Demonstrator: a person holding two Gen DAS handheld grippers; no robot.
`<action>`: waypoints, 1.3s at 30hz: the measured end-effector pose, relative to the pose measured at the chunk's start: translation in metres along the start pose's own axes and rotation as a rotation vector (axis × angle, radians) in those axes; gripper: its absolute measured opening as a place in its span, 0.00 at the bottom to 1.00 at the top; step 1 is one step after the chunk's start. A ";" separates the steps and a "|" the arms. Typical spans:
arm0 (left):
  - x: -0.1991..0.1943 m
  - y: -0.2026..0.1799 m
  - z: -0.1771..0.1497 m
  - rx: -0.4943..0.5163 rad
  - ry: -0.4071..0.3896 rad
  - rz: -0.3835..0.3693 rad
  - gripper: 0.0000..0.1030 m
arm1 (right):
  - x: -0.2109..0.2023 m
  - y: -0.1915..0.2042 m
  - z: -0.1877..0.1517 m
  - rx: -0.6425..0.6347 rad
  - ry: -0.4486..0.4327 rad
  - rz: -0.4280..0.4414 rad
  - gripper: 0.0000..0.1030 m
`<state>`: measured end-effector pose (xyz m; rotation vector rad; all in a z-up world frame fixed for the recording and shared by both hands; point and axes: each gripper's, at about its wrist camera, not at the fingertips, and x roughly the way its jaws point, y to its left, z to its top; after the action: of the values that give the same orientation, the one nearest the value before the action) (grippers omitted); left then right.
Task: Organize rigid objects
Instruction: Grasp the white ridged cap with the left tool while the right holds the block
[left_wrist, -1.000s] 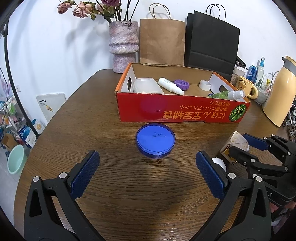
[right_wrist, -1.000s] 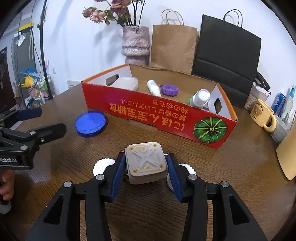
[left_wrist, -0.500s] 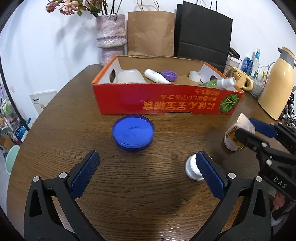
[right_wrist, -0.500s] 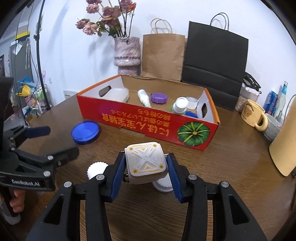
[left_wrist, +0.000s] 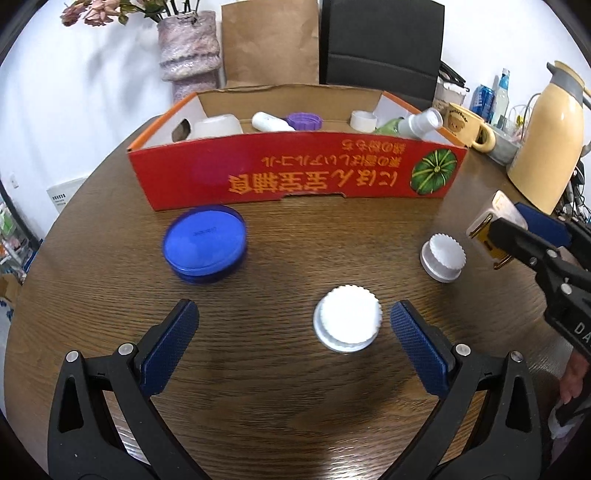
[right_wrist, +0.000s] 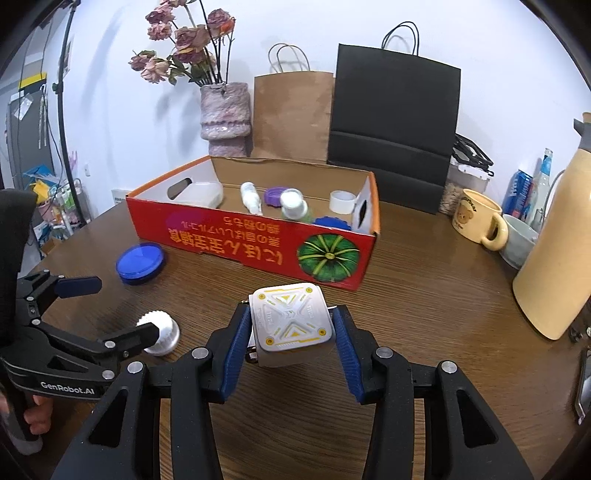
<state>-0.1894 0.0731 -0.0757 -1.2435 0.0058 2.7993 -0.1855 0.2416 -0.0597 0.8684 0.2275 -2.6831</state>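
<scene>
My left gripper (left_wrist: 293, 317) is open and low over the brown table. A white ridged cap (left_wrist: 347, 323) stands between its fingers, close to the right one and untouched. A second white cap (left_wrist: 443, 256) sits further right, and a blue round lid (left_wrist: 205, 243) lies in front of the red cardboard box (left_wrist: 295, 177). My right gripper (right_wrist: 291, 325) is shut on a white cube with yellow marks (right_wrist: 290, 317), held above the table before the box (right_wrist: 258, 240). The right wrist view shows the left gripper (right_wrist: 110, 310) around the cap (right_wrist: 162, 330).
The box holds bottles, a purple lid, a white tape roll and a white tub. A yellow thermos (right_wrist: 554, 258), a bear mug (right_wrist: 476, 221) and a bowl stand at the right. A vase (right_wrist: 223, 118) and two paper bags stand behind the box.
My left gripper has moved right and down, from facing the blue lid to straddling a white cap. My right gripper has risen with the cube, uncovering the second cap.
</scene>
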 end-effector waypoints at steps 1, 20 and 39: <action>0.001 -0.002 0.000 0.001 0.005 0.002 1.00 | -0.001 -0.001 -0.001 0.000 -0.001 0.000 0.48; 0.022 -0.004 -0.005 -0.032 0.094 0.047 1.00 | -0.009 -0.010 -0.008 0.000 -0.008 0.008 0.48; 0.004 -0.029 -0.008 0.064 0.048 -0.023 0.36 | -0.008 -0.007 -0.010 0.007 0.000 0.000 0.48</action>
<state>-0.1842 0.1018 -0.0832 -1.2879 0.0821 2.7259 -0.1763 0.2531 -0.0629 0.8708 0.2185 -2.6851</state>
